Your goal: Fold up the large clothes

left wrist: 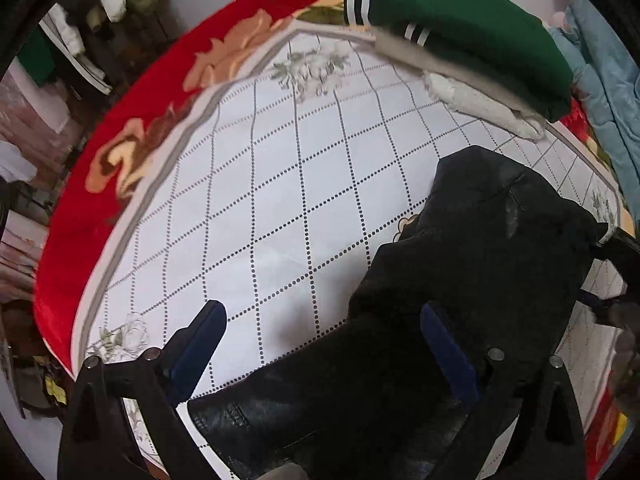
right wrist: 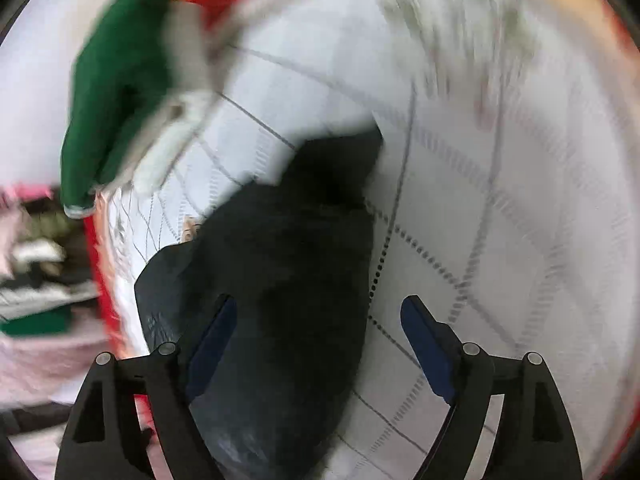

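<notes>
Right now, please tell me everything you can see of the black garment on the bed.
The black garment is dark, matte cloth, lying bunched in a long, loosely folded heap on the white checked bed cover. A seam or slit shows near its upper end. It lies apart from the folded green garment. Both the left tongs and the right tongs stand open over it; no pad visibly pinches the cloth. The right view is blurred.

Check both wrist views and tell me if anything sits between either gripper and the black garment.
Nothing visible does. The black garment already lies under the open left gripper and under the open right gripper. The folded green garment sits apart at the far edge of the white checked cloth.
</notes>
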### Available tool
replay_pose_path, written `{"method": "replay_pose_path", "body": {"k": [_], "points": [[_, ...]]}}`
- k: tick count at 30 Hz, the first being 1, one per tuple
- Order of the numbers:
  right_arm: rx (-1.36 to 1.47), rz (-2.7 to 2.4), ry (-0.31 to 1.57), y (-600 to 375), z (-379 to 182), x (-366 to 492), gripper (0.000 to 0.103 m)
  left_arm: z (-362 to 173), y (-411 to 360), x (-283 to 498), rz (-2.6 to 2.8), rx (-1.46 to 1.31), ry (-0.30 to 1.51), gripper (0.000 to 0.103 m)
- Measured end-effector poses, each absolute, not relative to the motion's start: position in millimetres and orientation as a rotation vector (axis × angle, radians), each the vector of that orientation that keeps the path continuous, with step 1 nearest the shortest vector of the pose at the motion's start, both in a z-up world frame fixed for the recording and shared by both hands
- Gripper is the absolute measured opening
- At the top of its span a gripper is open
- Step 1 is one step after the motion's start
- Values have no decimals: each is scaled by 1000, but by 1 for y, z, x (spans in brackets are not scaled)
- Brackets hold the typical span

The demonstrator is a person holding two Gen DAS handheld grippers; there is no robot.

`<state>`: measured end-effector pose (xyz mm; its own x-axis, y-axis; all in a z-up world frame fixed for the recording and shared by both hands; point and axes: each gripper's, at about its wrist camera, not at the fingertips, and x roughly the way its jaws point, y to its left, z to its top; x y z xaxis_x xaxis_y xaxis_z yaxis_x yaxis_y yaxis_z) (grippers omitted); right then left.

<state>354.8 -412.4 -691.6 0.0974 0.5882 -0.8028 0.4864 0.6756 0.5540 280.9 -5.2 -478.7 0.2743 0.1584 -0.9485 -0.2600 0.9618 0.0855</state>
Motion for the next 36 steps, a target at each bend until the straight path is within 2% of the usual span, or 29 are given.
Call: {"method": "replay_pose_path", "body": {"k": [1,2,3,4,5,6,7,10,12,14,17,18,22,25,27,29,32,36], "points": [[962,147,1533,-403,-703,357,82,-480,-10,282,283,-77,1269,100],[957,177,1508,-398,-706,357,72,-482,-12,282,281,-63,1278,100],[921,181,1487,-391,-705,355,57,-485,-15,282,280,-52,1288,100],[906,196,1476,-388,-701,351,52,-487,-16,281,278,-45,1295,100],[915,191,1464,-389,-697,344,42,-489,-19,279,274,-40,1303,100],[945,179,1452,-396,-691,334,36,-489,-20,278,272,-40,1308,100],[986,147,1450,-406,-685,319,34,-489,-22,276,266,-47,1312,100],[991,10,1518,-434,-677,279,33,-490,-32,272,236,-76,1335,100],[945,-63,1611,-450,-673,258,49,-497,-43,273,215,-77,1354,100],[870,-56,1722,-457,-666,246,54,-509,-53,277,205,-64,1366,100],[698,-39,1737,-460,-624,236,54,-545,-61,288,237,15,1407,100],[646,-22,1714,-462,-608,238,54,-557,-58,291,246,7,1426,103],[582,205,1639,-409,-566,262,54,-569,-35,292,230,-145,1441,103],[580,416,1702,-345,-580,279,49,-556,-23,287,240,-192,1437,103],[517,539,1776,-292,-605,284,36,-542,-12,278,256,-234,1422,103],[401,515,1879,-257,-635,281,35,-525,4,265,295,-248,1401,103],[243,434,1906,-235,-674,274,35,-510,25,244,360,-257,1386,103],[230,417,1948,-235,-675,282,35,-495,42,219,413,-255,1379,103]]}}
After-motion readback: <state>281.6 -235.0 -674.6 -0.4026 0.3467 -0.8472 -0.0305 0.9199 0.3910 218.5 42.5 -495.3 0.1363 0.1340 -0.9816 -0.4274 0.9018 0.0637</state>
